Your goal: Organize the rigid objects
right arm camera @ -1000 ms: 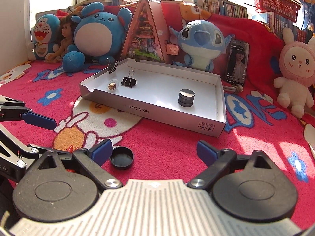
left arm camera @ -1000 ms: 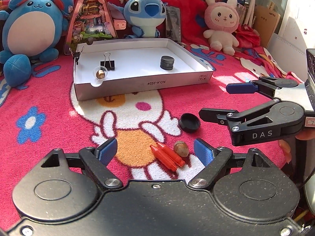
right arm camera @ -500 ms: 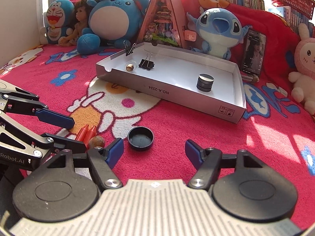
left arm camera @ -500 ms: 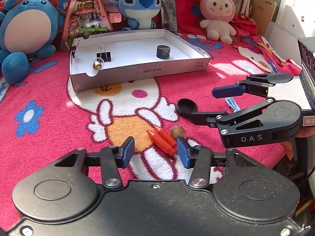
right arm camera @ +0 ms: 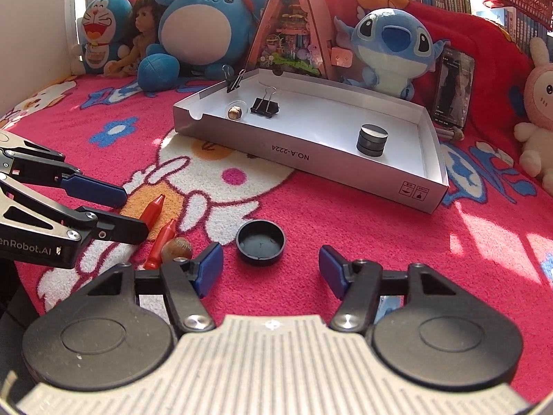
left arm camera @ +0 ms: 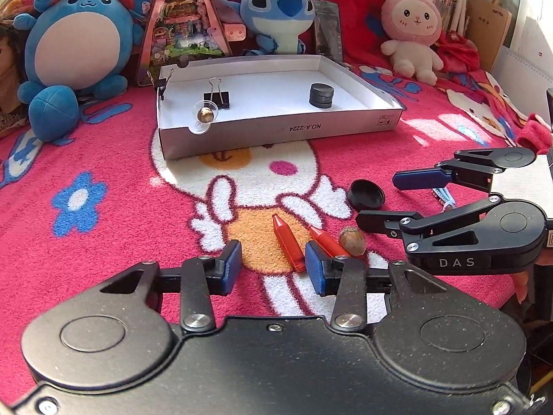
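Two red crayons lie on the pink blanket. The left crayon point(left arm camera: 288, 242) sits between the pads of my left gripper point(left arm camera: 273, 268), whose jaws are closing without pressing it. The other crayon point(left arm camera: 326, 240) and an acorn point(left arm camera: 352, 240) lie just right of the right pad. A black cap point(right arm camera: 261, 242) rests upturned just ahead of my right gripper point(right arm camera: 271, 269), whose jaws are also closing, with nothing touching the pads. In the right wrist view my left gripper point(right arm camera: 136, 211) straddles the crayon point(right arm camera: 153, 209).
A shallow white box point(left arm camera: 276, 131) stands further back, holding a binder clip point(left arm camera: 217, 98), stacked black discs point(left arm camera: 321, 95) and a nut in a clear dome point(left arm camera: 205, 114). Another clip point(left arm camera: 160, 83) grips its corner. Plush toys point(left arm camera: 76, 45) line the back.
Both grippers' jaws have narrowed. The left gripper has come around one crayon, and the two crayons now lie apart. The black cap now sits centred ahead of the right gripper.
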